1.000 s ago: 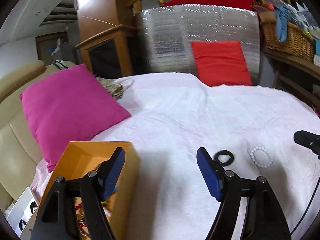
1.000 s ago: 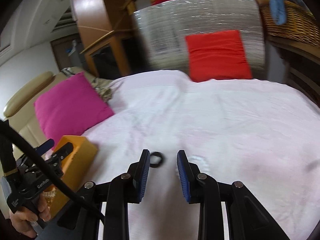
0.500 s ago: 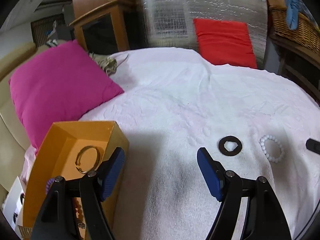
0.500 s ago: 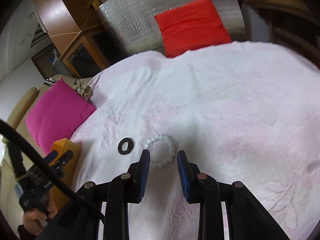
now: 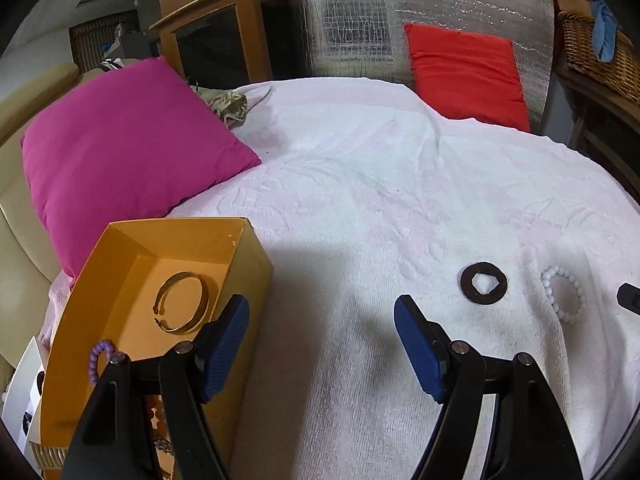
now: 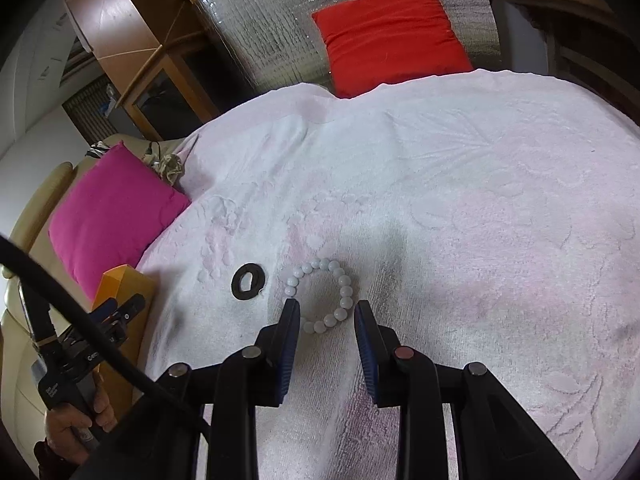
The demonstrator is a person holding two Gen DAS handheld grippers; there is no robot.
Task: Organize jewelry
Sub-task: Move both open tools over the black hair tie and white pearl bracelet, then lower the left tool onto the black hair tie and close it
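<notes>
Left wrist view: left claw (image 5: 322, 342) spread wide and empty, hovering above the white towel (image 5: 360, 208) on the bed, one finger overlapping the near wall of the orange box (image 5: 244, 256). Probably parked beside the box to steady it or to wait for a handover. Inside the box, a gold bangle (image 5: 183, 302) lying flat on the floor and a purple bead bracelet (image 5: 98, 360) near the front, so part of the sorting looks done. Off to the right on the towel, a black ring (image 5: 484, 282) and just beside it a white bead bracelet (image 5: 563, 294), both well apart from the box. Pink cushion (image 5: 124, 148) behind the box, likely propping it.

Right wrist view: right claw (image 6: 327, 322) parted, nothing gripped, fingertips straddling the near arc of the white bead bracelet (image 6: 320, 294), close to the towel (image 6: 460, 200). Aligned this way apparently to close across the beads and lift them. Black ring (image 6: 248, 281) flat just left of the bracelet, not touching it. Orange box (image 6: 124, 280) at the left edge, with the left claw (image 6: 120, 310) next to it.
</notes>
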